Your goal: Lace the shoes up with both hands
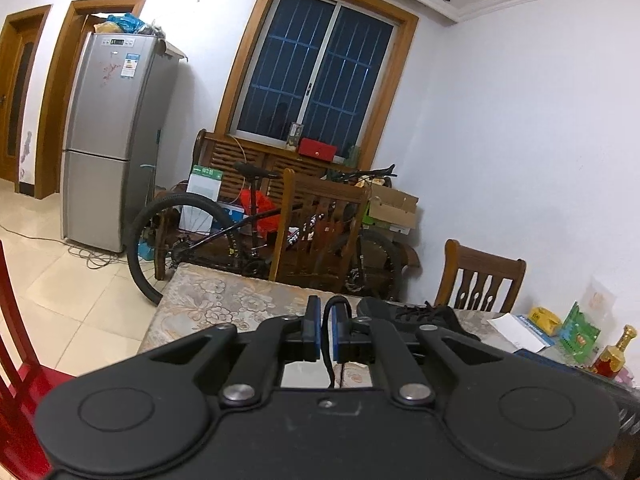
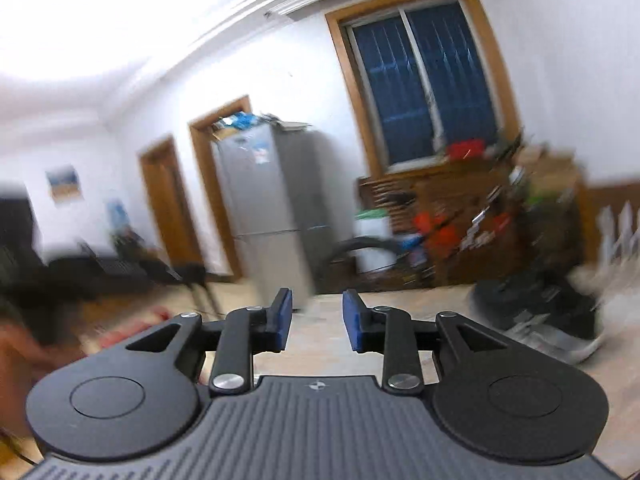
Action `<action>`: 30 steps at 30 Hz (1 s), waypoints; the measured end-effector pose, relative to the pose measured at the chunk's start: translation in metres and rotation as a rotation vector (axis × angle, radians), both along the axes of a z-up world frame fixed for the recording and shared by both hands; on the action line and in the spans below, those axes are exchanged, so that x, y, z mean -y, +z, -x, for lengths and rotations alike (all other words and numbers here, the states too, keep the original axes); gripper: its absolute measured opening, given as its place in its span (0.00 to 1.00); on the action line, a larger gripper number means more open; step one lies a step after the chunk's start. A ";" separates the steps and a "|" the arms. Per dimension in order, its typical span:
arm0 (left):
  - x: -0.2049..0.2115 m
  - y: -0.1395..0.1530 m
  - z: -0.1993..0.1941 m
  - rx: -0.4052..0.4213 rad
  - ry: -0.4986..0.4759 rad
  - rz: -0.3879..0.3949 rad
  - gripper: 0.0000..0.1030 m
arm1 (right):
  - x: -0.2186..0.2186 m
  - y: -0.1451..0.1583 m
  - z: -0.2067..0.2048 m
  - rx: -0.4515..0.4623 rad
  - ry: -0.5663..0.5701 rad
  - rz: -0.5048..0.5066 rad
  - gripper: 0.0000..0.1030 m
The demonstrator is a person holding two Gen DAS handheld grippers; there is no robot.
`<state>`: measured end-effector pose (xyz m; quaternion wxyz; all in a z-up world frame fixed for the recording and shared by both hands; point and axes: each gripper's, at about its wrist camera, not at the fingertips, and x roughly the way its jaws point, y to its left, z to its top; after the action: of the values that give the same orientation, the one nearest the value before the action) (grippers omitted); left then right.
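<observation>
The black shoe (image 1: 416,316) sits low and right of centre in the left wrist view, resting on the floral tablecloth (image 1: 224,300) just beyond the claw; it is dark all over, rounded at the toe, with black laces criss-crossed up its top; in the right wrist view the shoe (image 2: 536,312) shows at the lower right edge, smeared by motion blur, black above a pale grey sole, details too soft to read.

Around it, biggest first: a tall silver fridge (image 1: 112,140) with a smooth metal face stands at left; a black bicycle (image 1: 248,236) leans behind the table, its tyre a thin dark arc; a slatted brown wooden chair (image 1: 320,232) rises at frame centre and a second chair (image 1: 480,280) at right; a gilt-topped bottle (image 1: 612,356) and a green packet (image 1: 580,332) sit at the far right edge.

Now the claws; the left gripper (image 1: 326,330) has its blue pads nearly together, pinching a thin black lace (image 1: 330,364) that loops over the right pad and hangs down between the jaws; the right gripper (image 2: 316,324) stands wide apart at lower centre of its view, a clear gap between its blue pads (image 2: 284,320), holding nothing and touching nothing.
</observation>
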<state>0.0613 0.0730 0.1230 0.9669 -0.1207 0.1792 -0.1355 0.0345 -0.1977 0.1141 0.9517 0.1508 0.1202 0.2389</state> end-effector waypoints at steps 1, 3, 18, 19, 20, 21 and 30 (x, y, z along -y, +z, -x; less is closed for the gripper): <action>0.000 0.001 0.004 0.003 -0.007 0.002 0.03 | 0.005 0.001 0.000 -0.026 0.013 -0.065 0.30; -0.001 0.002 0.011 0.011 -0.017 -0.003 0.03 | 0.013 -0.003 -0.001 -0.110 0.026 -0.160 0.29; 0.004 0.003 0.024 0.005 -0.005 -0.006 0.03 | 0.066 -0.210 -0.014 -0.979 -0.228 -0.983 0.59; 0.006 0.004 0.025 0.004 0.000 -0.016 0.03 | 0.060 -0.221 -0.014 -1.005 -0.229 -0.994 0.59; 0.007 0.005 0.026 0.003 0.004 -0.026 0.03 | 0.055 -0.227 -0.017 -1.020 -0.224 -0.984 0.59; 0.009 0.005 0.026 0.001 0.009 -0.035 0.03 | 0.050 -0.231 -0.023 -1.028 -0.212 -0.966 0.59; 0.024 0.007 0.025 -0.013 0.056 -0.103 0.03 | 0.022 -0.217 -0.101 -0.964 -0.024 -0.941 0.70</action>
<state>0.0361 0.0486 0.1303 0.9741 -0.0766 0.1886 -0.0981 0.1356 -0.2199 -0.1032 0.6271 0.6406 0.4129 0.1613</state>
